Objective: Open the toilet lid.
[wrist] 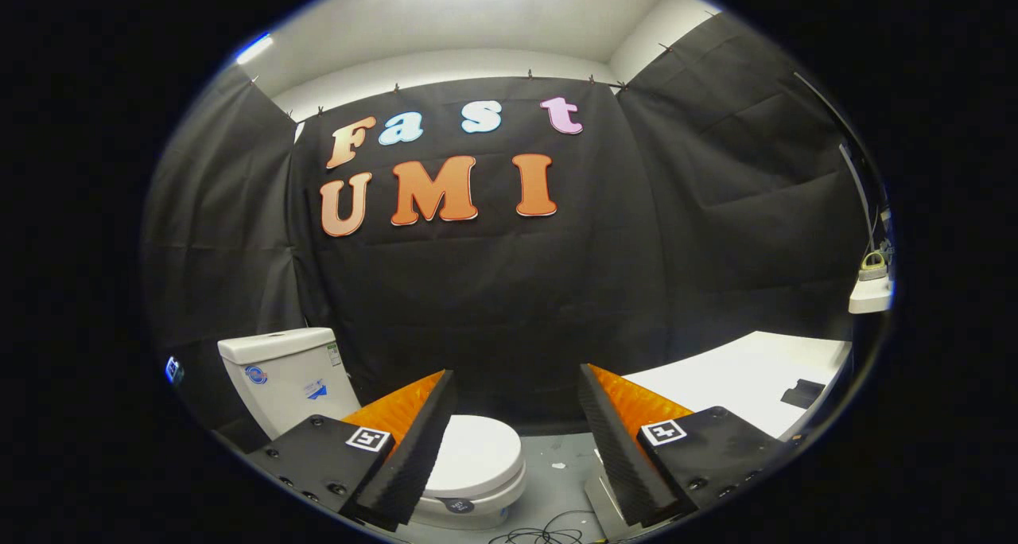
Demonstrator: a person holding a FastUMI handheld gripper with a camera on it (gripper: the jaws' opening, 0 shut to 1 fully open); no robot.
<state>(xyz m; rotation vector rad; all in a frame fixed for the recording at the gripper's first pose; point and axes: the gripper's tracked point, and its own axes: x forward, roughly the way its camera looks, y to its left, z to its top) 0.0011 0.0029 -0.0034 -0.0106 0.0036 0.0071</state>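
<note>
Hovering with gripper (pixel 515 441) spread wide above the closed toilet lid (pixel 475 455), risking fingers skidding off its smooth rounded edge.

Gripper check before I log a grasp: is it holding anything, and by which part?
Nothing is held. The gripper is open, with the closed toilet lid lying beyond its fingers.
</note>
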